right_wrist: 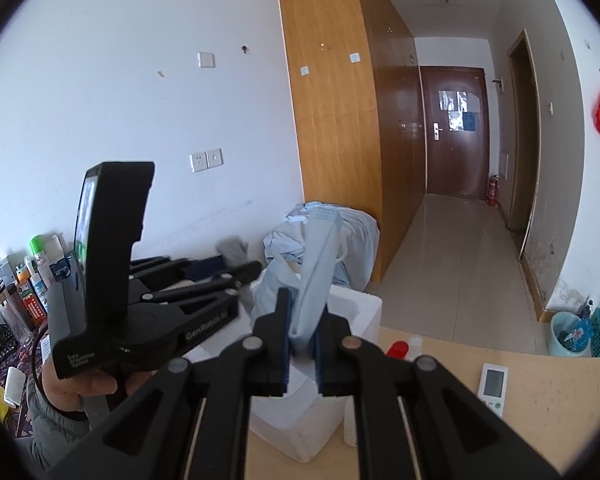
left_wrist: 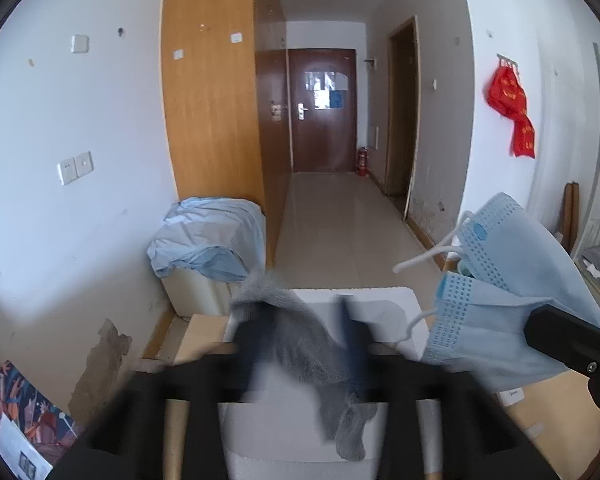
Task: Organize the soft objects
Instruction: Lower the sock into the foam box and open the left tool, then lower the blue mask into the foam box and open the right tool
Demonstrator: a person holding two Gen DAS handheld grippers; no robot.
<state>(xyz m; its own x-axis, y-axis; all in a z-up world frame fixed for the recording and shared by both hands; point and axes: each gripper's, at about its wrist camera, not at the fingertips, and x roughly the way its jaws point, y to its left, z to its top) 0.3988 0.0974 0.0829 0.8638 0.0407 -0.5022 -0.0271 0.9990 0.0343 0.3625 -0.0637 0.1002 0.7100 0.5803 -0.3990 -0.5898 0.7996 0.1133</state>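
At the left, the left hand-held gripper (left_wrist: 304,344) has its jaws parted over the white foam box (left_wrist: 380,300), and a grey sock (left_wrist: 300,336) hangs blurred in the gap between them, its toe trailing down toward the box's interior. The pads do not appear to press on it, so the sock looks released and dropping rather than held. Its long axis runs from upper left, near the far rim, down to lower right. In the right wrist view the person's hand (right_wrist: 84,388) carrying that tool sits low at the left, with the tool reaching toward the box. Further right, the right hand-held gripper (right_wrist: 302,346) is clenched on a pale blue face mask (right_wrist: 318,272), which stands up and away from the pads with its white ear loops dangling. From the left camera the mask (left_wrist: 512,292) hangs just to the right of the box, above the tabthe tabletop (right_wrist: 540,396). The coming move probably turns on that offset: the box opening lies to the left of and below the held mask, so the right hand, the nearer one, would have to carry it leftward over the rim before letting go. A thermometer-like device (right_wrist: 494,388) and small bottles lie on the tabletop at the right.
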